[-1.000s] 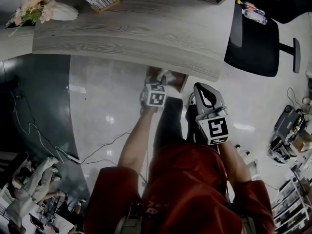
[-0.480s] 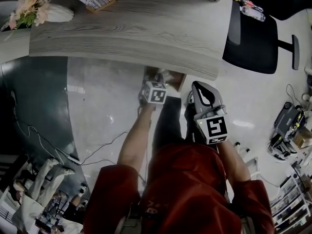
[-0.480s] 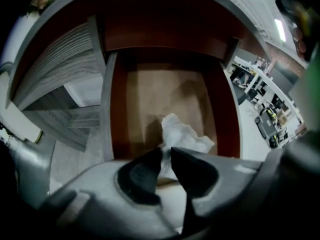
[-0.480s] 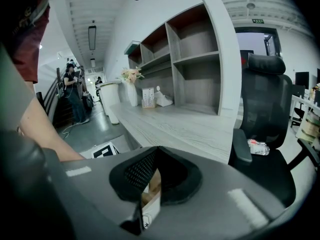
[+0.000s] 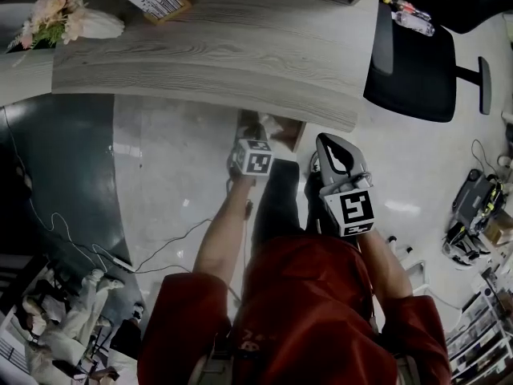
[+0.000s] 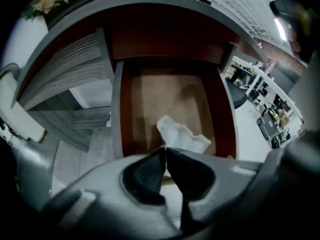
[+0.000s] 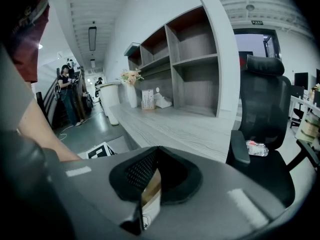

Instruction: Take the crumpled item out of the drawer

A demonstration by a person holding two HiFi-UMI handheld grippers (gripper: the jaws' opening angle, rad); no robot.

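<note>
A white crumpled paper (image 6: 182,136) lies at the near end of the open wooden drawer (image 6: 118,109) under the desk. My left gripper (image 6: 166,150) points steeply down into that drawer. Its jaws have just been closing and now meet on the paper's near edge. From the head view the drawer (image 5: 295,131) and a pale bit of the paper (image 5: 269,123) show just beyond the left gripper (image 5: 258,139). My right gripper (image 5: 333,144) hangs to the right of the drawer, over the floor. In its own view the right gripper (image 7: 157,151) is shut on a thin tan card (image 7: 150,191).
The grey wooden desk (image 5: 200,46) overhangs the drawer, with flowers (image 5: 48,10) at its left end and shelves (image 7: 195,69) behind. A black office chair (image 5: 409,62) with a bottle (image 5: 413,18) on it stands to the right. Cables (image 5: 160,251) trail on the floor at left.
Both grippers stay almost where they were by the drawer; the head view has only shifted slightly.
</note>
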